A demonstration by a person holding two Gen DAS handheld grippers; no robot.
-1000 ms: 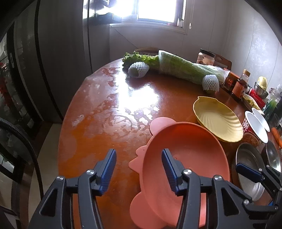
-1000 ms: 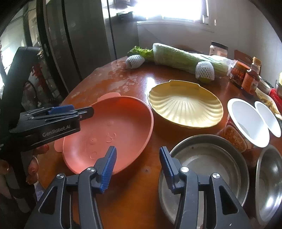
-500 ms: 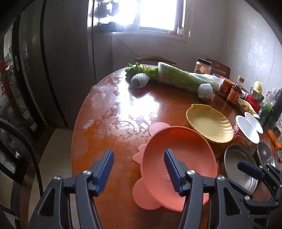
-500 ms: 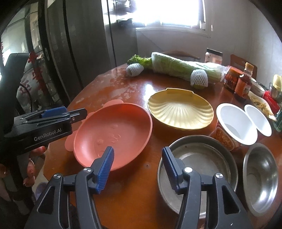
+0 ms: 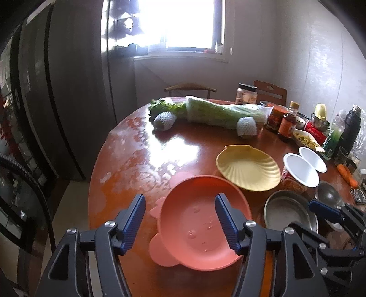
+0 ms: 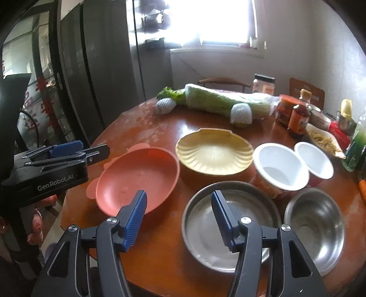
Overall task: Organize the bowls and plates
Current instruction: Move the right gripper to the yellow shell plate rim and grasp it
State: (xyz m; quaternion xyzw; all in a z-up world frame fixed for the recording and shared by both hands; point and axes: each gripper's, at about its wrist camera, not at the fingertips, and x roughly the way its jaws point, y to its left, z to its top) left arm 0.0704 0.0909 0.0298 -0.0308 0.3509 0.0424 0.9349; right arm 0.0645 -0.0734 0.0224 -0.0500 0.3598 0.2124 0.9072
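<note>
Round reddish-brown table (image 5: 141, 146), glossy w/ window glare and pale worn patches, carries everything; nearest the cams, left gripper (image 5: 180, 226) hangs above the table edge w/ jaws opening and nothing pinched, the pink plate (image 5: 201, 224) lying on the wood below and beyond the pads, not touched; right gripper (image 6: 179, 219) is spread apart and empty too, hovering over the near rim of the wide steel plate (image 6: 231, 219), no contact seen; a hand (image 6: 36, 226) shows at the left edge under the other tool; judging by the layout, sorting has barely begun, since nothing is stacked: pink plate, steel plate, small steel bowl (image 6: 315, 226), yellow shell dish (image 6: 213, 152) all sit singly, side by side, so every grouping move is left, prob. plates onto plates and bowls together; pink plate looks like matte plastic, oval, shallow, w/ small ear tabs on the rim and a faint face moulded inside; steel pieces are dull-shiny, look dry; shell dish is ribbed, pale yellow, just beyond the pink one; to its right two white-lined cups (image 6: 279, 166) touch each other; farther back, sauce bottles (image 6: 297, 116), a jar (image 6: 263, 84), wrapped cabbage (image 6: 219, 100) w/ two netted fruits, then chairs, wall and bright window (image 6: 226, 20).
</note>
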